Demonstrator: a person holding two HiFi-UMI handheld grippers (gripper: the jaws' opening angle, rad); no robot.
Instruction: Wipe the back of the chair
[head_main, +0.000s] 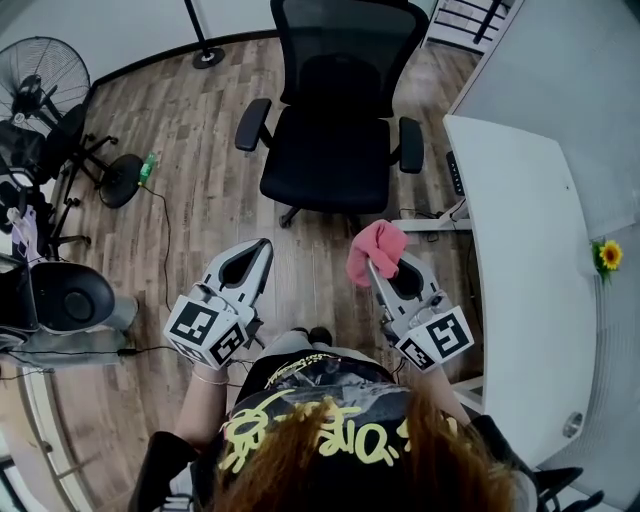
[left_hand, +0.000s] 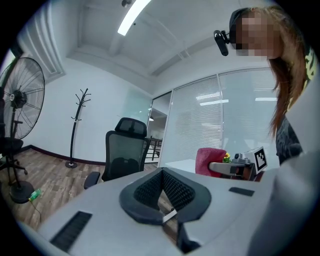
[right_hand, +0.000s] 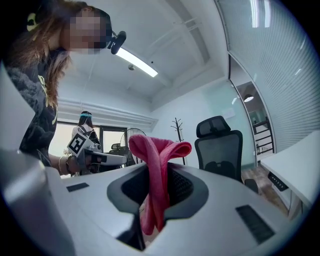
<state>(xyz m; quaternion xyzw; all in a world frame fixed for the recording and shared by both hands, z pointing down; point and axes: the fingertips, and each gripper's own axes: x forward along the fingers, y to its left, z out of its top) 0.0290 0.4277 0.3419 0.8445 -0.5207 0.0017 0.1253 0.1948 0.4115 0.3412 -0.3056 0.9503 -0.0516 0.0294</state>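
Note:
A black mesh office chair (head_main: 338, 120) stands ahead of me on the wood floor, its seat facing me and its backrest (head_main: 345, 45) on the far side. It also shows in the left gripper view as the chair (left_hand: 122, 152) and in the right gripper view as the chair (right_hand: 219, 147). My right gripper (head_main: 372, 268) is shut on a pink cloth (head_main: 377, 250), which sticks up between its jaws as the cloth (right_hand: 156, 170). My left gripper (head_main: 266, 245) is shut with nothing in it, its tips (left_hand: 161, 172) touching. Both grippers hang short of the chair, near my body.
A white desk (head_main: 525, 280) runs along the right, with a small yellow flower (head_main: 609, 254) on it. A standing fan (head_main: 40, 80) and dark equipment crowd the left side. A coat stand (left_hand: 77, 125) stands at the far wall. Cables lie on the floor at left.

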